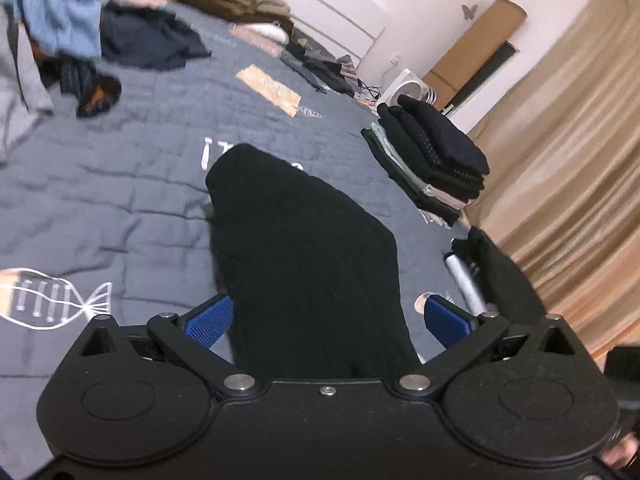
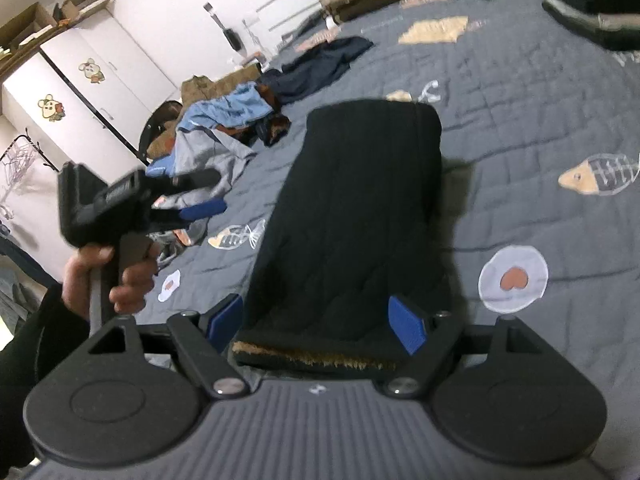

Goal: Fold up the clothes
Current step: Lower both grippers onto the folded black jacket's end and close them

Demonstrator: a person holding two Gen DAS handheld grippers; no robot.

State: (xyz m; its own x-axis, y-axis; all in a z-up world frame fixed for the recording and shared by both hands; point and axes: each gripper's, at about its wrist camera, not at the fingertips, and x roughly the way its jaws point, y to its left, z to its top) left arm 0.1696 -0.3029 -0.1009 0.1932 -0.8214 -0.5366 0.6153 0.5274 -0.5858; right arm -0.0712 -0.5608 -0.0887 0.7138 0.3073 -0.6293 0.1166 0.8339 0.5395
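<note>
Left wrist view: my left gripper (image 1: 326, 320) stands wide open, blue pads clear on both sides of the black garment (image 1: 296, 248), which runs away from me along the grey bedspread (image 1: 100, 200). Nothing gripped. A finished stack of folded clothes (image 1: 432, 156) sits far right near the curtain; unfolded pile (image 1: 60, 40) far left

Right wrist view: right gripper (image 2: 320, 320) also wide open, straddling the near end of the same garment (image 2: 352, 216), now seen as a long folded strip; pads look clear of the cloth, no grip. A fuzzy tan lining (image 2: 312, 354) shows at the near edge. My left gripper (image 2: 200, 196) hovers left of it

Judgement: thick, soft, lined knit, limp but bulky, not slippery. I would pinch the near corners through all layers
</note>
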